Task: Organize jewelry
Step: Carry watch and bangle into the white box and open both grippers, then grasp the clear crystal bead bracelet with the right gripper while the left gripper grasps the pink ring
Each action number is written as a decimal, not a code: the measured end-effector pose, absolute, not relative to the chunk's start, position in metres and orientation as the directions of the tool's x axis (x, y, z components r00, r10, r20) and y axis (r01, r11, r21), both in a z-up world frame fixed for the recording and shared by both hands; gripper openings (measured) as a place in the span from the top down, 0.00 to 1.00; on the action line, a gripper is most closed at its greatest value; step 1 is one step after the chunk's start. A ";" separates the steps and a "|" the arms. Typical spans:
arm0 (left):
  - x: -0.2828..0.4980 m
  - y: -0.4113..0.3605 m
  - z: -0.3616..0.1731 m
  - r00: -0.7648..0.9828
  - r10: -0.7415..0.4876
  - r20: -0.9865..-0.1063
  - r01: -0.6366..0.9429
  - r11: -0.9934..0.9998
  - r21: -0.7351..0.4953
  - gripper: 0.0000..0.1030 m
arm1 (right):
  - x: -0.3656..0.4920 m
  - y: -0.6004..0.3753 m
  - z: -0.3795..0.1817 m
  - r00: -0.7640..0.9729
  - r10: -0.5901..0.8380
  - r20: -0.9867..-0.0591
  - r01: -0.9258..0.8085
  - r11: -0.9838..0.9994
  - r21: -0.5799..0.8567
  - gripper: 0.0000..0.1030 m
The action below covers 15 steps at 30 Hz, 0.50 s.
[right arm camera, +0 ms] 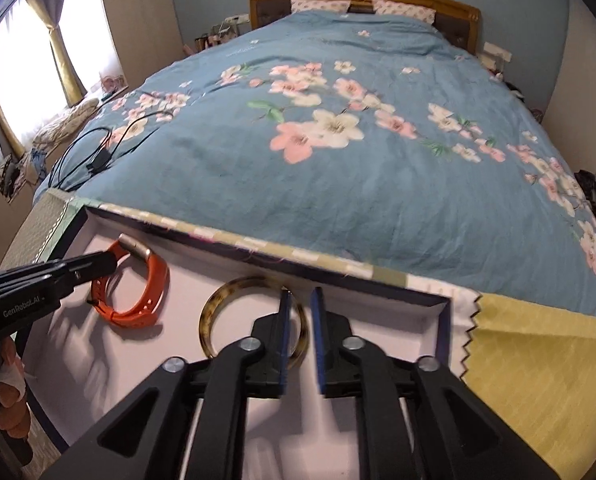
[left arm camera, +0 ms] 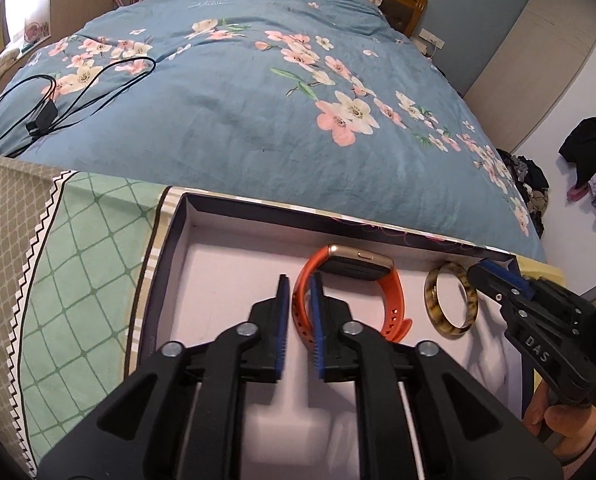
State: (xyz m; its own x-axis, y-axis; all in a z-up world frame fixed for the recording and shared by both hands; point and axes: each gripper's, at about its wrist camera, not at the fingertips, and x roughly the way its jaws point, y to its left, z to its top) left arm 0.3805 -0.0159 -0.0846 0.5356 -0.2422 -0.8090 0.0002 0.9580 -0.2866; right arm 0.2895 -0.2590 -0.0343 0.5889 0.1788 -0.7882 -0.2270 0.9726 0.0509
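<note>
An orange-strapped smartwatch (left arm camera: 389,300) with a gold case lies in a dark box with a pale lining (left arm camera: 226,256). My left gripper (left arm camera: 299,280) is open, its fingers straddling the strap's left side without closing on it. A tortoiseshell bangle (left arm camera: 453,330) lies to the right of the watch. In the right wrist view the bangle (right arm camera: 210,316) sits under my right gripper (right arm camera: 301,294), which is open with the bangle's right rim between its fingers. The watch (right arm camera: 154,284) and the box's bare floor (right arm camera: 381,320) show there too. The right gripper's tip (left arm camera: 481,270) shows in the left wrist view.
The box sits at the foot of a bed with a blue floral duvet (left arm camera: 258,112). A black cable (left arm camera: 58,92) lies on the duvet at far left. A green patterned cloth (left arm camera: 90,248) lies left of the box, and a yellow cloth (right arm camera: 537,360) lies to its right.
</note>
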 end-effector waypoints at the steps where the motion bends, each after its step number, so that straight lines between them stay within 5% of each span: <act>1: 0.379 -0.015 -0.083 0.542 -0.244 -0.804 0.006 0.958 -0.287 0.81 | 0.284 -0.261 -0.028 0.612 0.186 -0.769 -0.229 0.972 0.053 0.74; 8: 0.323 -0.008 -0.042 0.695 -0.260 -0.670 0.110 0.960 -0.259 0.56 | 0.207 -0.271 0.015 0.692 0.340 -0.637 -0.383 0.921 0.075 0.57; 15: 0.233 -0.006 -0.015 0.771 -0.299 -0.562 0.255 0.954 -0.158 0.43 | 0.118 -0.279 0.010 0.643 0.426 -0.637 -0.522 0.852 0.043 0.57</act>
State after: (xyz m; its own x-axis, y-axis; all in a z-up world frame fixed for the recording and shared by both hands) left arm 0.2329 -0.0057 -0.0155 0.7714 -0.2992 -0.5616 0.2551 0.9539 -0.1578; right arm 0.1184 -0.2791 0.0101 0.6427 0.4260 -0.6368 -0.5220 0.8518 0.0431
